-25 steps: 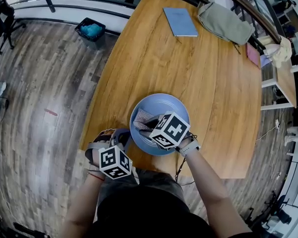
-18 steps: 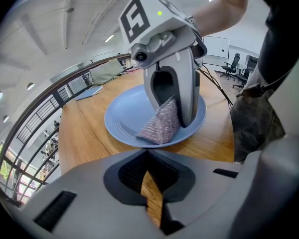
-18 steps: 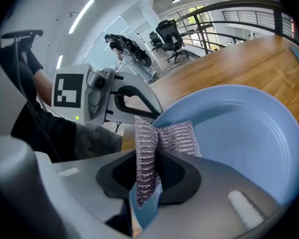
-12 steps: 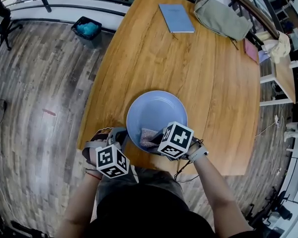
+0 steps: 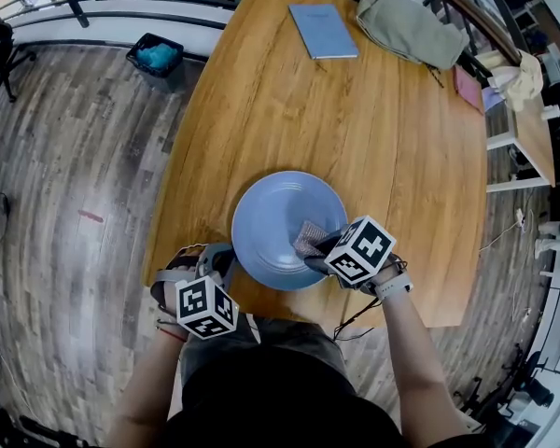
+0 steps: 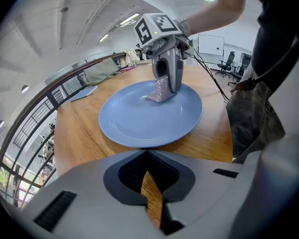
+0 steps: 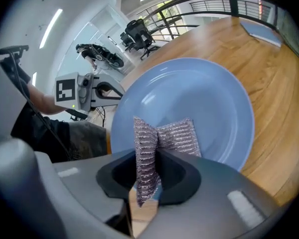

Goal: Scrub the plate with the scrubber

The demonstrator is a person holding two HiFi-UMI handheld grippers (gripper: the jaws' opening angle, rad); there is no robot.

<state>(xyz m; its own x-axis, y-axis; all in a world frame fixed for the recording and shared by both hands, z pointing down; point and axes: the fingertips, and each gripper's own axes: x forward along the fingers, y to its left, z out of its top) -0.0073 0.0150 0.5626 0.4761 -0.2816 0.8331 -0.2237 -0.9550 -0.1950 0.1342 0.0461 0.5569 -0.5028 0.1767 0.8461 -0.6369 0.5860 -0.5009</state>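
Observation:
A round blue plate (image 5: 278, 215) (image 6: 139, 118) (image 7: 199, 93) lies on the wooden table (image 5: 373, 147) near its front edge. My right gripper (image 5: 315, 248) (image 6: 168, 81) (image 7: 147, 183) is shut on a silvery striped scrubber (image 5: 309, 238) (image 6: 159, 90) (image 7: 178, 136) and points steeply down, pressing the scrubber's lower end onto the plate's near-right part. My left gripper (image 5: 220, 259) (image 6: 152, 195) (image 7: 97, 91) is shut and holds nothing. It hovers at the table's edge just left of the plate's near rim, apart from it.
At the table's far end lie a blue notebook (image 5: 323, 30) and an olive bag (image 5: 409, 28). A pink item (image 5: 467, 88) sits at the right edge. A bin with blue contents (image 5: 156, 54) stands on the floor to the left.
My right gripper has swept the scrubber from the plate's left part, round its near side, to its near-right part. The left gripper has stayed put.

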